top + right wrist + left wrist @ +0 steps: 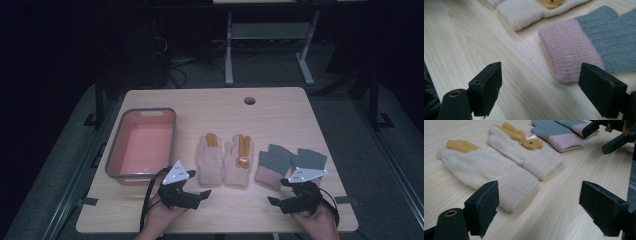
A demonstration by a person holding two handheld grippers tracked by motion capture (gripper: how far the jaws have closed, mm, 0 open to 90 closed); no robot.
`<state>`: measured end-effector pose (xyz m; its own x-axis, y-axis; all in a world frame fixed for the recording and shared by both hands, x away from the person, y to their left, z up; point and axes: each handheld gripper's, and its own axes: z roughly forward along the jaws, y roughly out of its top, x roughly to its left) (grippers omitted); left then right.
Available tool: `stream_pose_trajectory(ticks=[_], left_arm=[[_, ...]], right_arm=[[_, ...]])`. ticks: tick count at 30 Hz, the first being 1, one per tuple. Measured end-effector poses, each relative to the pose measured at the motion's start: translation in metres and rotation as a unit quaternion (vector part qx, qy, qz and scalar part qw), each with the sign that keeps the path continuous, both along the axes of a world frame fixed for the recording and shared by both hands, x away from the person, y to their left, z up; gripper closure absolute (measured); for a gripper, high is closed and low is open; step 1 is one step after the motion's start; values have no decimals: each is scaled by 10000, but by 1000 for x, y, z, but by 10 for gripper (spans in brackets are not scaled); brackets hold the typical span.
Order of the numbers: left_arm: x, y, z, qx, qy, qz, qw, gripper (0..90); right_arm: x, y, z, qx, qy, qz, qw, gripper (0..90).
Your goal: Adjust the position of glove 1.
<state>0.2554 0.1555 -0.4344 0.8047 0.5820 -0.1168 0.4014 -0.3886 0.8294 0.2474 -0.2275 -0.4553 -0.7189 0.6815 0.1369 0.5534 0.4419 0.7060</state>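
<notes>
Both grippers hover low over the pale wooden table (280,107), jaws spread wide, nothing between them. Left gripper (200,194) sits just short of the cream fleece gloves with orange fingers (224,159) — right gripper (280,201) near the grey knit gloves with pink cuffs (280,164). A pink, grey-rimmed plastic bin (141,145) sits far left.
</notes>
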Motion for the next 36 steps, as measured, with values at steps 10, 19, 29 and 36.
stream_pose_trajectory(ticks=[10, 19, 29, 36], left_arm=[[-5, -5, -1, 102, -84, -68, 9999, 164], [-4, -1, 2, 83, -156, -35, 9998, 164], [-3, 2, 4, 0, -161, 25, 9999, 164], [-5, 2, 5, 32, -225, 11, 9997, 164]], right_arm=[[-3, 0, 6, 47, -75, 41, 10000, 181], [13, 15, 30, 25, -154, 215, 9996, 183], [45, 51, 54, -354, -59, 661, 9972, 201], [66, 69, 61, -574, -30, 841, 9948, 217]])
